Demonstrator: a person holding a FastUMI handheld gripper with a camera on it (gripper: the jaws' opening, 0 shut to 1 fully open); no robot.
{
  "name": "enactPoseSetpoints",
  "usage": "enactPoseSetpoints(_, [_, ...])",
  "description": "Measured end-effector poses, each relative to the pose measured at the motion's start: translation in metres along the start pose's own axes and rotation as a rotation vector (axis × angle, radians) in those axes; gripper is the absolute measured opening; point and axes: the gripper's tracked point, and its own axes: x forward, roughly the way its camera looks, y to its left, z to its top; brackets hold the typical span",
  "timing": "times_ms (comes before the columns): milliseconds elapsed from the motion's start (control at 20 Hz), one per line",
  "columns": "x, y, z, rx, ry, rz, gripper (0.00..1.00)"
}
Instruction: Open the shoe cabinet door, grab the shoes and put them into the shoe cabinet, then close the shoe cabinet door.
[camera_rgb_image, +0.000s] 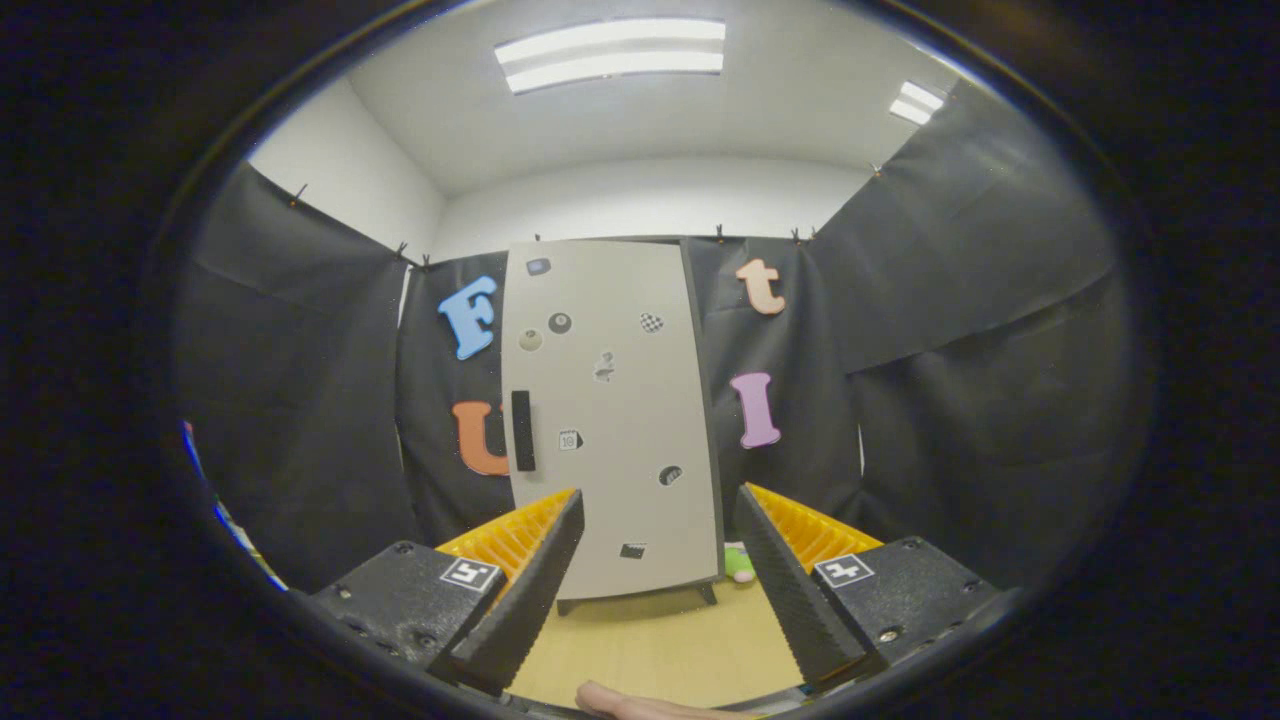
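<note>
The hand-held gripper hovers wide open over the tabletop, gripping nothing. Beyond its fingers the shoe cabinet stands upright with its door shut, a dark handle near its left edge. A small green-and-pink object lies beside the cabinet's right foot.

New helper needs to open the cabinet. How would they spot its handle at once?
Beyond the open gripper stands a tall pale shoe cabinet on the wooden floor. The handle is the dark upright bar near the door's edge, longer than the small stickers scattered around it.
</note>
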Motion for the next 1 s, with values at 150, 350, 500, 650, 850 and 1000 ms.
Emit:
enactPoseSetpoints(150, [-0.001, 0.001, -0.001, -0.035, -0.002, 0.020, 0.99])
enactPoseSetpoints(350, [0.000, 0.004, -0.002, -0.044, -0.004, 0.050, 0.99])
enactPoseSetpoints(500, [-0.001, 0.003, -0.002, -0.041, 0.001, 0.047, 0.99])
enactPoseSetpoints(650, [-0.001, 0.001, -0.004, -0.037, 0.011, 0.042, 0.99])
enactPoseSetpoints(850, [0.002, 0.000, -0.005, -0.013, 0.003, 0.049, 0.99])
enactPoseSetpoints(1000, [0.009, 0.007, -0.003, 0.009, -0.036, 0.102, 0.99])
